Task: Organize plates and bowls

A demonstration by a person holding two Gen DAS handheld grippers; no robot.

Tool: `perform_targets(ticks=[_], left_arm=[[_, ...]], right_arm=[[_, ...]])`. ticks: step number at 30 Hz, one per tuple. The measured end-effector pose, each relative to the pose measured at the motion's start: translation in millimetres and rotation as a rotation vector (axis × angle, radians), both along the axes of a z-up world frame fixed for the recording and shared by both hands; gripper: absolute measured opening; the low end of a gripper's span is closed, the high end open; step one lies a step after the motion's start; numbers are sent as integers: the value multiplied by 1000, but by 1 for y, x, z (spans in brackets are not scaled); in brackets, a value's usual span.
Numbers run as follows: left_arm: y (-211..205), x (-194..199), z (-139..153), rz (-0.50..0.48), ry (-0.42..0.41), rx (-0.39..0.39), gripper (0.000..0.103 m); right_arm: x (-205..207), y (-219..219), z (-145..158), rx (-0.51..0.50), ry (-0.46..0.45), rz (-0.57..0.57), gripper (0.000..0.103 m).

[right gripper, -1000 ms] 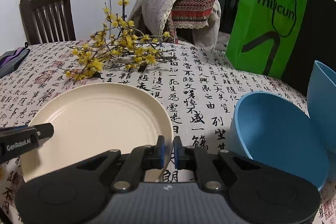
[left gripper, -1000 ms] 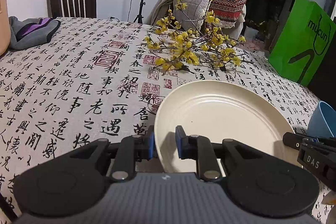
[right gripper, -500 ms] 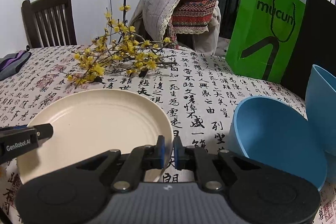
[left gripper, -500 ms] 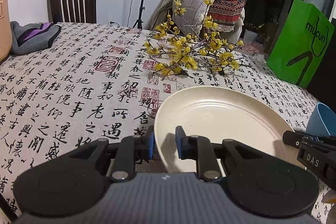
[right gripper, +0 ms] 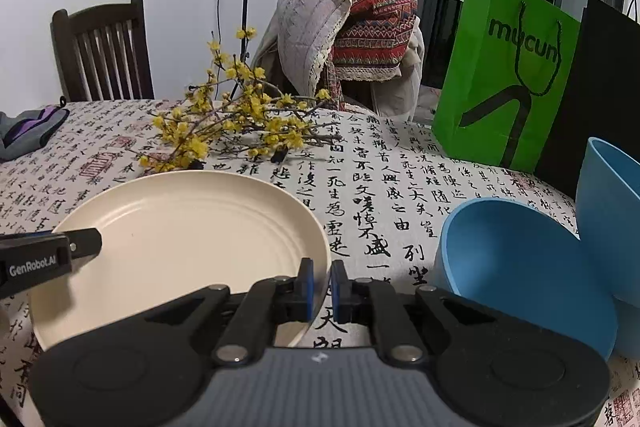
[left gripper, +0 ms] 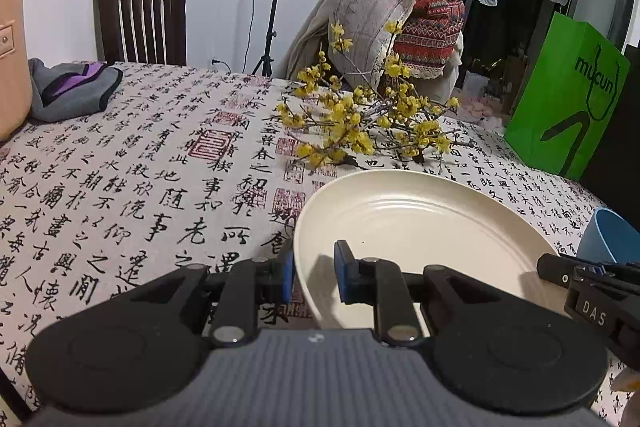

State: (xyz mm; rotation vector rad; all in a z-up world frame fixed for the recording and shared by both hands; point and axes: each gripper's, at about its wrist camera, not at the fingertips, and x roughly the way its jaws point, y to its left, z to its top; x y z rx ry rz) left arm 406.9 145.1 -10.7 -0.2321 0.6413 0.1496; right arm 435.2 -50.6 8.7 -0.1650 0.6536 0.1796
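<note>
Cream, round, concentrically ridged plate (left gripper: 420,227) is held above the calligraphy-printed cloth of the worktop (left gripper: 120,167), gripped at opposite rims: left gripper (left gripper: 314,273) is clamped on its left edge, right gripper (right gripper: 320,289) on its right edge. Compared with a second ago, the plate is seen raised slightly. Matte blue bowls (right gripper: 516,267) sit just right of it.
</note>
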Motion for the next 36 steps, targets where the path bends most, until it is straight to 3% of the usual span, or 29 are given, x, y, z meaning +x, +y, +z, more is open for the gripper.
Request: perform_targets(ticks=[18, 36], left_arm=[[-4, -9, 13, -7, -48, 5, 19], [-21, -30, 27, -6, -68, 70, 19]], right_arm=[[-12, -7, 13, 37, -39, -12, 8], [-32, -24, 29, 114, -73, -35, 9]])
